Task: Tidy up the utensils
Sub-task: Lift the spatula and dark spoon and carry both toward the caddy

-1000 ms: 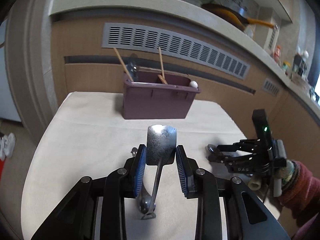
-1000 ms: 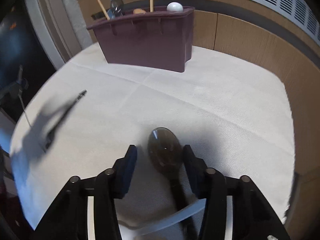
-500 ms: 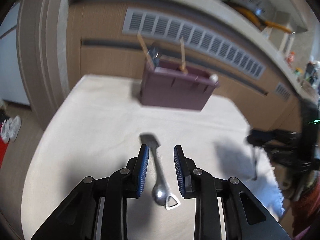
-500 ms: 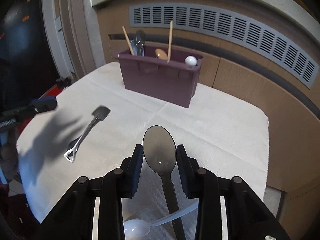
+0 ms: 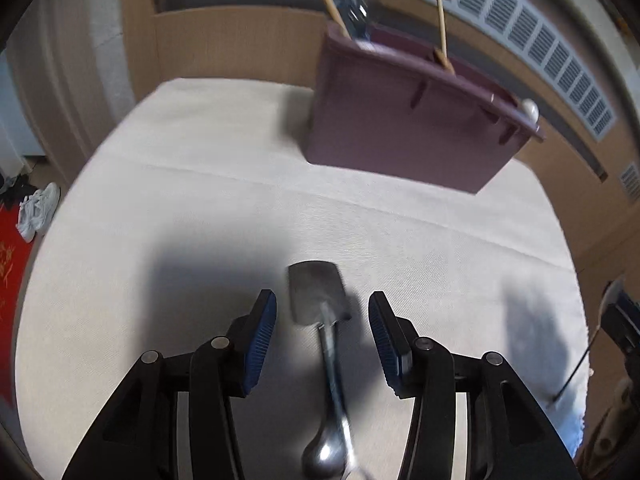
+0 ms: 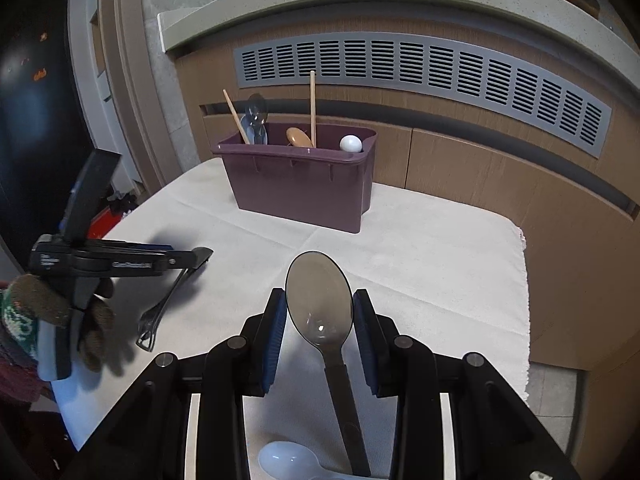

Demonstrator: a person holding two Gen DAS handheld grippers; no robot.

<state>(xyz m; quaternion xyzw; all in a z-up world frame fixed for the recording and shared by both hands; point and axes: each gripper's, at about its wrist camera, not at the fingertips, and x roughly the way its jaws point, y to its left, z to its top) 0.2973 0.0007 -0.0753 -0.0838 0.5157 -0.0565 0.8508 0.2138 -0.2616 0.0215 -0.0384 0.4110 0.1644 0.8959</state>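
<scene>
Cloth-covered table (image 5: pixel 200 184): metal scoop (image 5: pixel 318 296) lies btwn open left hand-held gripper (image 5: pixel 322 312) pads.

A smoky translucent plastic spoon (image 6: pixel 320 304) sits bowl-forward, clamped between the right claw (image 6: pixel 320 320) pads. A metal shovel-shaped spoon (image 5: pixel 320 300) lies flat on the cloth-covered worktop (image 5: pixel 200 200). The maroon utensil caddy (image 6: pixel 300 184) stands upright at the far edge, holding chopsticks and spoons.

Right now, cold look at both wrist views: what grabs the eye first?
The right gripper grips a dark translucent spoon by its bowl, dead centre of its view. Behind it stands the maroon utensil bin at the far side of the white cloth, with chopsticks and spoons sticking up. In the left view, the left gripper is open over a small metal shovel-shaped spoon on the cloth.
</scene>
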